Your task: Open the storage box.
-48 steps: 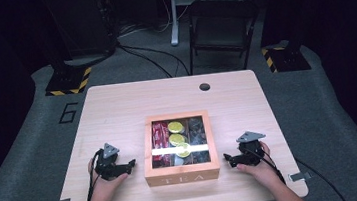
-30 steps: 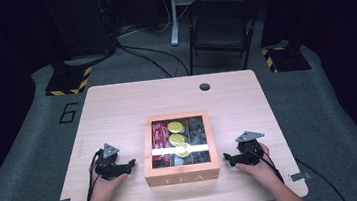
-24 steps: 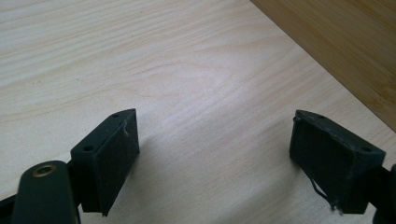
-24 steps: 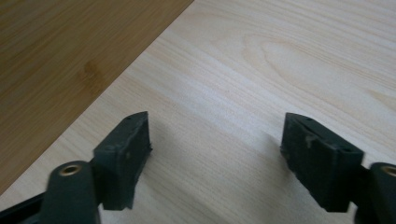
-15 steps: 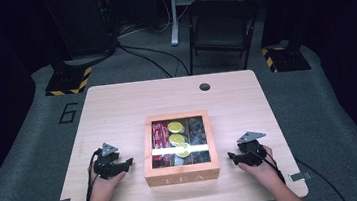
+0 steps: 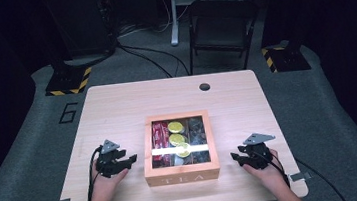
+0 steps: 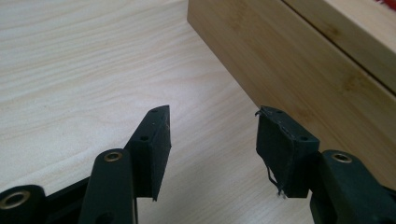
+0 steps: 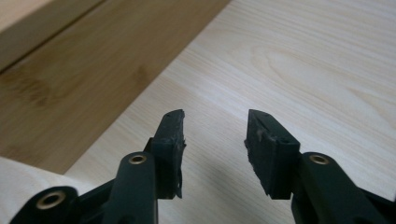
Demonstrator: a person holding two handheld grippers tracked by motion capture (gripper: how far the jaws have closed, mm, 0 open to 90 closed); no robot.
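A wooden tea box (image 6: 182,173) marked TEA stands at the table's near middle, its clear lid showing red packets (image 6: 159,133), yellow round packets (image 6: 176,139) and dark packets (image 6: 197,128). My left gripper (image 6: 131,159) rests on the table just left of the box, open and holding nothing. In the left gripper view the left gripper (image 7: 212,123) points at the box's side wall (image 7: 299,70). My right gripper (image 6: 234,157) sits just right of the box, open and holding nothing. The right gripper (image 8: 215,126) sees the box's wall (image 8: 79,79) at its left.
The light wooden table (image 6: 117,112) has a round cable hole (image 6: 204,86) near its far edge. A folding chair (image 6: 221,25) stands behind the table, with black stands and cables on the grey floor. Cables trail from both grippers off the near edge.
Both hands have shifted only slightly beside the box; the right gripper has edged a little outward. The box has not moved.
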